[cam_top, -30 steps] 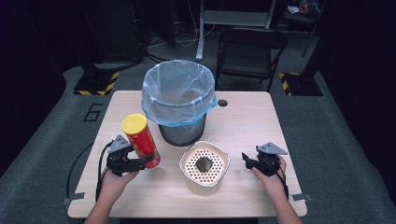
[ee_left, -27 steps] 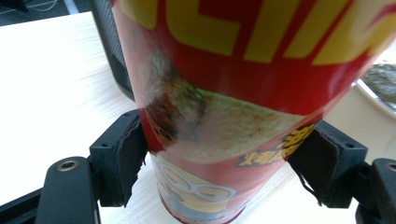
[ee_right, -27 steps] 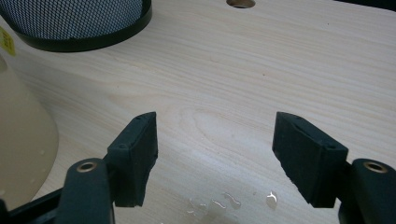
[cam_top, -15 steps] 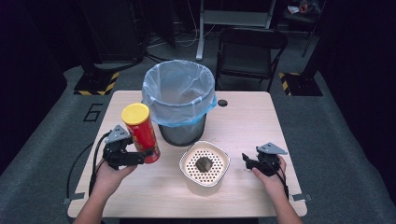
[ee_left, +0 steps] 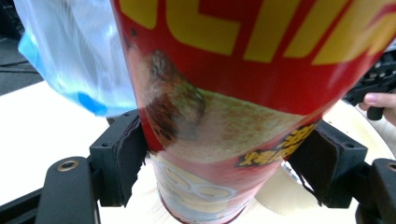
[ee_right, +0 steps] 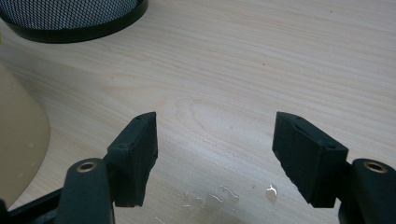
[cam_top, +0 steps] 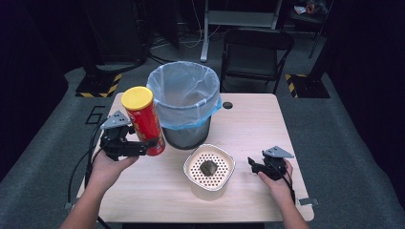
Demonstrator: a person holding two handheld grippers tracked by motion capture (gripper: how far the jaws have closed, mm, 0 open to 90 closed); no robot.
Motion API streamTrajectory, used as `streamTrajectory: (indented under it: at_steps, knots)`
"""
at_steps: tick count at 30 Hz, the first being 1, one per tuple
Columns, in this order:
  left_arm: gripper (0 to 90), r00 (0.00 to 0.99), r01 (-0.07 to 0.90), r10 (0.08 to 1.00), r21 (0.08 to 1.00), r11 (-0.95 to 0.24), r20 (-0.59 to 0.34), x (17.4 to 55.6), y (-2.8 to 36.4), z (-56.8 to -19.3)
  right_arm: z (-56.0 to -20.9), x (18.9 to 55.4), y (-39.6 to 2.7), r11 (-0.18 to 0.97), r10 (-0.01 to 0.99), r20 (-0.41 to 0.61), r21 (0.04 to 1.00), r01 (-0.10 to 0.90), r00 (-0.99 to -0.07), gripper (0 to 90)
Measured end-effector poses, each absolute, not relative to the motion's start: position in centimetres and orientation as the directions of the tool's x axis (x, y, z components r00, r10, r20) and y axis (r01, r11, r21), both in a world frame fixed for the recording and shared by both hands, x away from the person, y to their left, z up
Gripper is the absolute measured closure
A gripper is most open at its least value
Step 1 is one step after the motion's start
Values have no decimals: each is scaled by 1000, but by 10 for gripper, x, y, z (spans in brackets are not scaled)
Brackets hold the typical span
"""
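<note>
A red chip can (cam_top: pixel 144 121) with a yellow lid hangs tilted above the table's left side, beside the bin. My left gripper (cam_top: pixel 143 147) is shut on its lower part; in the left gripper view both black pads (ee_left: pixel 122 161) press the red can (ee_left: pixel 219 116) from either side. At the table's right my right gripper (cam_top: pixel 254 165) rests low, open, with only bare wood between its jaws (ee_right: pixel 215 154). A cream strainer bowl (cam_top: pixel 217 186) with a dark lump (cam_top: pixel 208 168) inside sits at the front middle.
A mesh waste bin (cam_top: pixel 184 102) lined with a pale blue bag stands at the table's middle back. Small water drops (ee_right: pixel 210 198) lie on the wood by the right gripper. A round cable hole (cam_top: pixel 228 105) is behind the bin. A dark chair (cam_top: pixel 255 52) stands beyond the table.
My left hand has lifted the chip can off the table, up beside the bin's rim. The right hand has stayed where it was.
</note>
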State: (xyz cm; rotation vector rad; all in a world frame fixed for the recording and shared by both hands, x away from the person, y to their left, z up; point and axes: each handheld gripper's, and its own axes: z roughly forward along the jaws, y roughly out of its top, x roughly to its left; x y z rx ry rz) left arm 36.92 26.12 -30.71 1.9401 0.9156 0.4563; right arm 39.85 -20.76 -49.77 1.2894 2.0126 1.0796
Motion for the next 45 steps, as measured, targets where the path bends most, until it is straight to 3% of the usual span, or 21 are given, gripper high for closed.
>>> streamTrajectory:
  at_steps: [31, 45]
  knots:
    - [232, 689, 383, 724, 869, -312, -44, 386, 247, -218, -500, 400, -211, 226, 914, 1, 831, 509, -407, 306]
    - [232, 678, 383, 734, 866, -320, -29, 408, 241, -194, -502, 400, -211, 210, 919, 15, 827, 521, -394, 307]
